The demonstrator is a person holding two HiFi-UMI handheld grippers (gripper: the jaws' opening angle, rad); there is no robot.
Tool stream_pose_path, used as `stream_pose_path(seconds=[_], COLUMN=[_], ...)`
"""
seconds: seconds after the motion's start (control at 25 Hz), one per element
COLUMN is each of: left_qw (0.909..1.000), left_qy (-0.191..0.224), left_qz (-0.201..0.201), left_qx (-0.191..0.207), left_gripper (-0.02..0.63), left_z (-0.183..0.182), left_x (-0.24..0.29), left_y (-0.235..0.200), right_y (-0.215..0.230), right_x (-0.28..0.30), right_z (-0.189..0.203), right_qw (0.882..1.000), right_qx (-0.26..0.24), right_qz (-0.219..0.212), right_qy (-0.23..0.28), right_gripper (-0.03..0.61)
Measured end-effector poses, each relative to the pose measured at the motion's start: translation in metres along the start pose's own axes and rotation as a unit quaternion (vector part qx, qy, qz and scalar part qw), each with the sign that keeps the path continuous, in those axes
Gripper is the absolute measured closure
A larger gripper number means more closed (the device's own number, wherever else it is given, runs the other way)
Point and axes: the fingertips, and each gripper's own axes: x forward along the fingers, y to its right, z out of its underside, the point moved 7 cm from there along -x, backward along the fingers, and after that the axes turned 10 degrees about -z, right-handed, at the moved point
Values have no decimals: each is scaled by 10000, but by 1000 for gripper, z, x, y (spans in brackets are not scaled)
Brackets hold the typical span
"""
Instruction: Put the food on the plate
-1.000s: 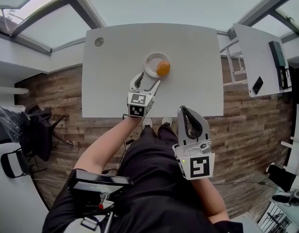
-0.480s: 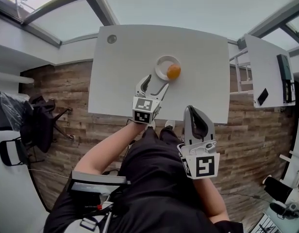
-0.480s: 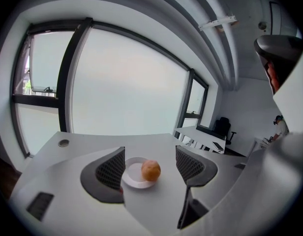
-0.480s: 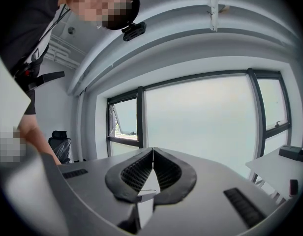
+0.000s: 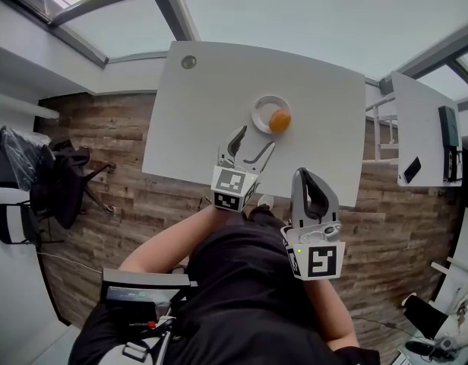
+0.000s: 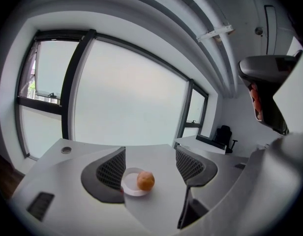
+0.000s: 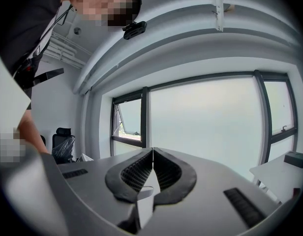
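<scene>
Now left gripper open near plate; right gripper closed, low.

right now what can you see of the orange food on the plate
The food is a small round ball, orange-brown and matte; fruit or bun, I cannot tell. It looks whole and sits on the small white plate, near its right rim in the head view. Only the plate touches it; the left gripper is short of it, jaws apart and empty.
</scene>
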Motion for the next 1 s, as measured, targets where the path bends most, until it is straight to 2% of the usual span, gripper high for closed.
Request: stream_pose_path(seconds=[0.48, 0.6, 0.76, 1.0], left_qw=[9982, 9979, 9968, 9948], left_qy=[543, 552, 678, 914], left_qz=[-233, -335, -328, -390], left_qx=[129, 43, -268, -206], left_gripper=[298, 298, 298, 298], left_z=[-26, -32, -35, -47], left_x=[-51, -63, -75, -96], left_y=[0, -1, -1, -2], right_y=[-6, -10, -13, -18], right_x=[7, 8, 8, 1], right_z=[-6, -8, -10, -4], right_qw=[9997, 9995, 9993, 9990], right_qx=[-69, -98, -109, -39], right_qz=[-213, -288, -338, -446], right_qy=[40, 58, 88, 6], right_gripper=[571, 571, 571, 571])
